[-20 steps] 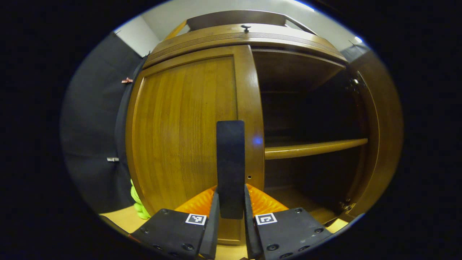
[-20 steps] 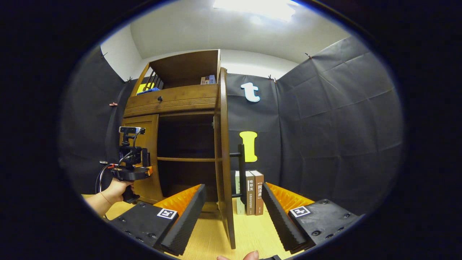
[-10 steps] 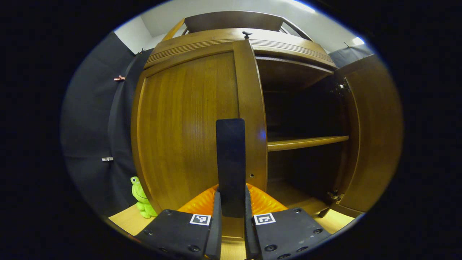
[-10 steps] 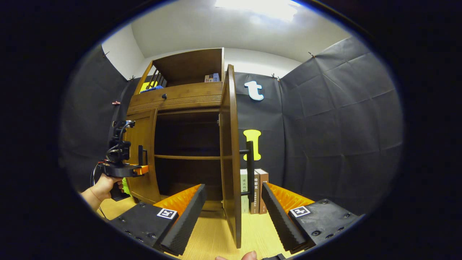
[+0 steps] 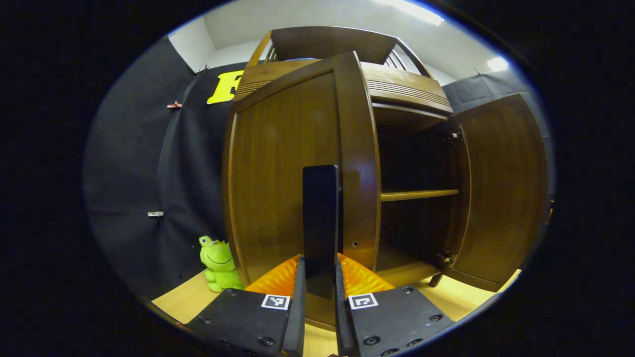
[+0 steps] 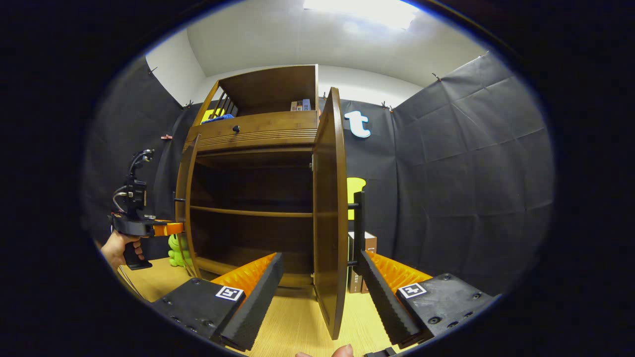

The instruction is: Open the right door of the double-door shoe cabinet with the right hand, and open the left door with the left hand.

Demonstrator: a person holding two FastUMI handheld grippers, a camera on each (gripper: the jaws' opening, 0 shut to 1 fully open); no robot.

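Both doors are off their frames, and the action is on the left side. The left gripper [image 5: 317,297] has its jaws clenched on the left door's handle [image 5: 320,223], the dark upright bar rising straight up between them. The left door [image 5: 292,168] fills the space ahead of the jaws, swung part way out, with the dark cabinet interior and its shelf [image 5: 419,194] opening up to the right of the jaws. Far right of them hangs the right door [image 5: 501,193], standing wide. A green frog toy [image 5: 218,263] sits on the floor just left of the jaws, close to the left door's hinge side.

In the right gripper view, the right gripper [image 6: 322,292] has its jaws released, spread wide with nothing between the pads. The right door's edge [image 6: 331,213] stands just ahead, between the two jaws, and its handle [image 6: 358,228] lies beside the right-hand jaw. Away to the left of these jaws, a hand [image 6: 116,248] holds the other gripper against the left door's edge.

My read: the right door is done, and the left door is mid-swing. What's called for next is keeping that grip and drawing the handle in an arc around the hinge, outward and leftward, until the door stands fully open.
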